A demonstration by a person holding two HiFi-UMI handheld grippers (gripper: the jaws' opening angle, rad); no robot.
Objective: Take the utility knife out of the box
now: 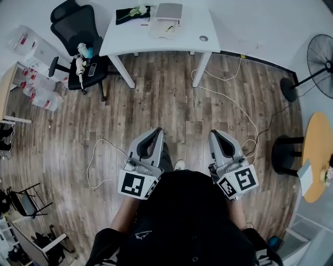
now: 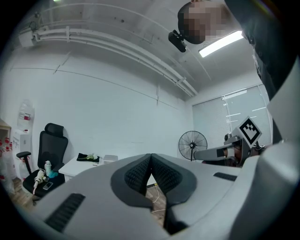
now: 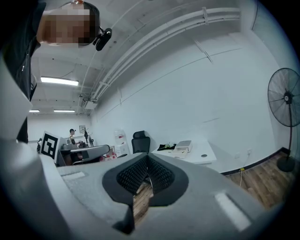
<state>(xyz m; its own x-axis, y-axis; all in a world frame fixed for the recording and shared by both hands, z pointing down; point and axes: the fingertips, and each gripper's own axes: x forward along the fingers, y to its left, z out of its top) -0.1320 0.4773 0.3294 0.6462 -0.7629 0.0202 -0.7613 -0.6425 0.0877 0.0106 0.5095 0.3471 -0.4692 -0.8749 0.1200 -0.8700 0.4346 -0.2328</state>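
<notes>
A flat grey-white box (image 1: pixel 169 11) lies at the far edge of a white table (image 1: pixel 156 36), several steps ahead of me. It also shows small in the left gripper view, box (image 2: pixel 111 158), and in the right gripper view, box (image 3: pixel 183 145). No utility knife can be seen. My left gripper (image 1: pixel 156 132) and right gripper (image 1: pixel 215 135) are held side by side over the wood floor, both pointing level toward the table and far from it. In each gripper view the dark ribbed pads (image 2: pixel 140 172) (image 3: pixel 136 174) meet at the tip with nothing between them.
A black office chair (image 1: pixel 78 31) with small items stands left of the table. Cables (image 1: pixel 229 98) trail over the floor ahead. A standing fan (image 1: pixel 317 57), a black stool (image 1: pixel 283 154) and a round wooden table (image 1: pixel 317 156) are at the right. Water bottles (image 1: pixel 36 88) lie at the left.
</notes>
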